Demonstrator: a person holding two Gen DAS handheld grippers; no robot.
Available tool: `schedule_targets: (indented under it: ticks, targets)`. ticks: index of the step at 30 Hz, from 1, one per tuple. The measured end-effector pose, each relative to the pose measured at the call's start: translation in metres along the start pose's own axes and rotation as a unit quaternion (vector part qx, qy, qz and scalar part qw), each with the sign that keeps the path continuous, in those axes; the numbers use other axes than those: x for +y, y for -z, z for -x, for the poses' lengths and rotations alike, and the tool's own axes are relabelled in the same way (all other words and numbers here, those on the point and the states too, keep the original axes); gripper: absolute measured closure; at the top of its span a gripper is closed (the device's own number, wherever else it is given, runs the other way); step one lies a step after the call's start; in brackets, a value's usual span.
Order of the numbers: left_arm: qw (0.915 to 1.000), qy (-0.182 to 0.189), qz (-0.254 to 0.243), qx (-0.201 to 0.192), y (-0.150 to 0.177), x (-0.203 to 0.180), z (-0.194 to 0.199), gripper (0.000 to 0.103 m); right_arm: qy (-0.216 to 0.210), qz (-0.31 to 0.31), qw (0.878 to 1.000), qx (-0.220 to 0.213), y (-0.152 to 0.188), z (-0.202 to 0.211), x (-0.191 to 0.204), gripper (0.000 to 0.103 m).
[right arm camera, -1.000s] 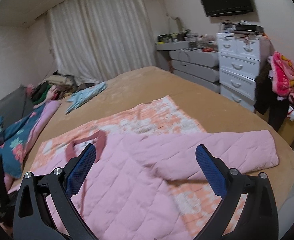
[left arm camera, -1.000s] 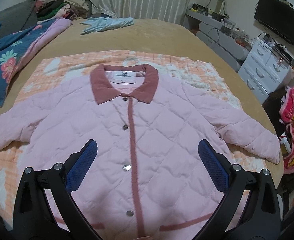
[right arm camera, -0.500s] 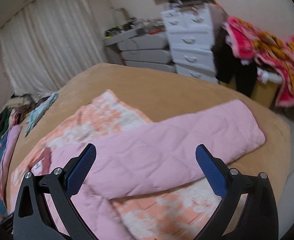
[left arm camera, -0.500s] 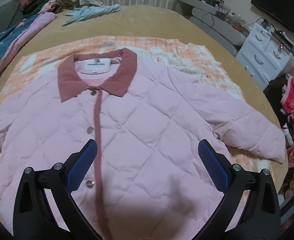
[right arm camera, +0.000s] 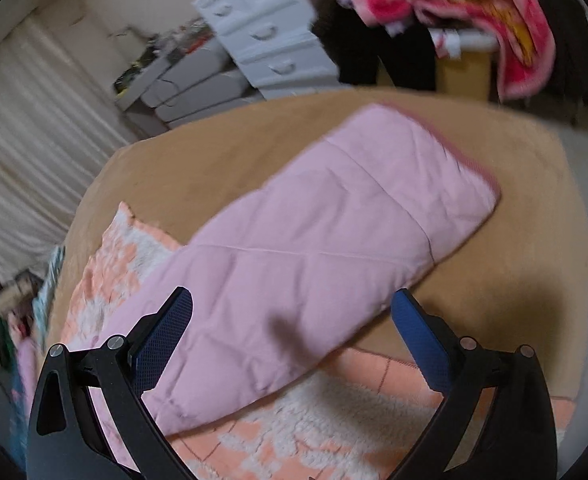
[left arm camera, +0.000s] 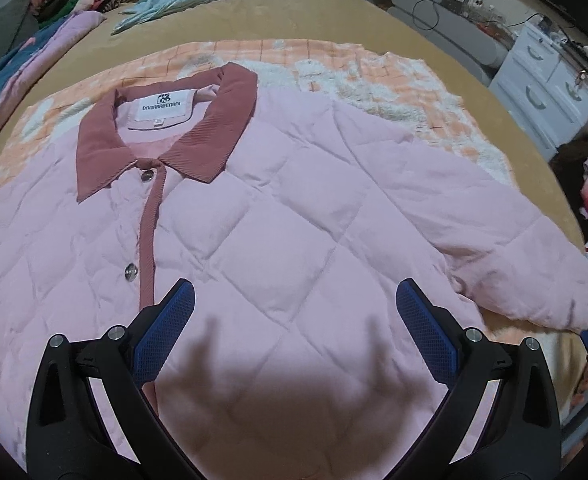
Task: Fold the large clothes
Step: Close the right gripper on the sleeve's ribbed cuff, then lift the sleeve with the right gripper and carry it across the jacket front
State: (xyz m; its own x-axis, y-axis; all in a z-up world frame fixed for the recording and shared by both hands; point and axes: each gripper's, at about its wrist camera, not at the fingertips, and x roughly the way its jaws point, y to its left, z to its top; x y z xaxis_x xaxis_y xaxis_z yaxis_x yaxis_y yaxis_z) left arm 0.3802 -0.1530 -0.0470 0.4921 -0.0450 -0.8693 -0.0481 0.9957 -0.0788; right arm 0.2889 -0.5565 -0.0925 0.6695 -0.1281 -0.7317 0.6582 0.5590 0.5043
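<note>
You have a pink jacket (left arm camera: 277, 216) lying flat on the bed (left arm camera: 314, 12), front side up. It rests on an orange and white blanket (left arm camera: 378, 80) that is spread under it. The buttons are done up, the dark pink collar (left arm camera: 209, 128) lies open at the top, and one sleeve (right arm camera: 318, 232) sticks out to the side, with its end reaching past the blanket onto the tan cover of the bed. No part of the jacket is folded over yet, so I think the folding has not started. All of it is left to do: the sleeves have to come in, the sides have to come in, and then the bottom has to go up.

Your left gripper (left arm camera: 294, 320) hangs over the lower front of the jacket. Its two blue pads (left arm camera: 422, 324) are spread wide apart and nothing is between them. It makes a dark shadow on the cloth, so it looks close, but I cannot tell if it touches.

Your right gripper (right arm camera: 291, 320) is over the sleeve. It is wide open too and holds nothing. That picture is blurry, so I cannot tell if it touches the sleeve.
</note>
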Motion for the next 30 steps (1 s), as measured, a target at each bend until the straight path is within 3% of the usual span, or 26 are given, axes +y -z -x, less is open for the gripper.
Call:
schedule_targets:
  ticks: [7, 13, 15, 16, 17, 18, 19, 25, 30]
  targets:
    - [0.9999, -0.009, 0.010, 0.003, -0.010, 0.011, -0.020, 0.008, -0.005, -0.074, 0.997, 0.012, -0.014, -0.032, -0.031, 0.004]
    - [0.9998, -0.004, 0.021, 0.004, -0.019, 0.031, -0.030, 0.008, 0.004, -0.068, 0.998, -0.017, -0.030, -0.049, -0.030, 0.006]
    - [0.9997, -0.009, 0.023, -0.001, -0.022, 0.037, -0.030, 0.008, -0.004, -0.066, 0.997, -0.029, -0.032, -0.046, -0.032, 0.019]
    - [0.9996, -0.012, 0.024, -0.003, -0.023, 0.041, -0.030, 0.008, -0.010, -0.064, 0.997, -0.034, -0.034, -0.046, -0.033, 0.040]
    - [0.9996, -0.014, 0.026, -0.003, -0.024, 0.043, -0.030, 0.008, -0.033, -0.059, 0.997, -0.037, -0.036, -0.045, -0.035, 0.050]
    - [0.9995, -0.016, 0.029, -0.005, -0.025, 0.047, -0.029, 0.008, -0.055, -0.055, 0.996, -0.036, -0.038, -0.045, -0.035, 0.069]
    - [0.9994, -0.017, 0.030, -0.006, -0.026, 0.050, -0.027, 0.008, -0.070, -0.048, 0.996, -0.035, -0.039, -0.044, -0.033, 0.075]
    - [0.9991, -0.016, 0.029, -0.028, -0.028, 0.064, -0.001, 0.008, -0.112, 0.049, 0.989, -0.085, -0.037, -0.002, 0.008, 0.083]
    - [0.9986, 0.004, 0.030, -0.043, -0.028, 0.079, 0.022, 0.008, -0.147, 0.148, 0.969, -0.129, -0.020, 0.048, 0.066, 0.084]
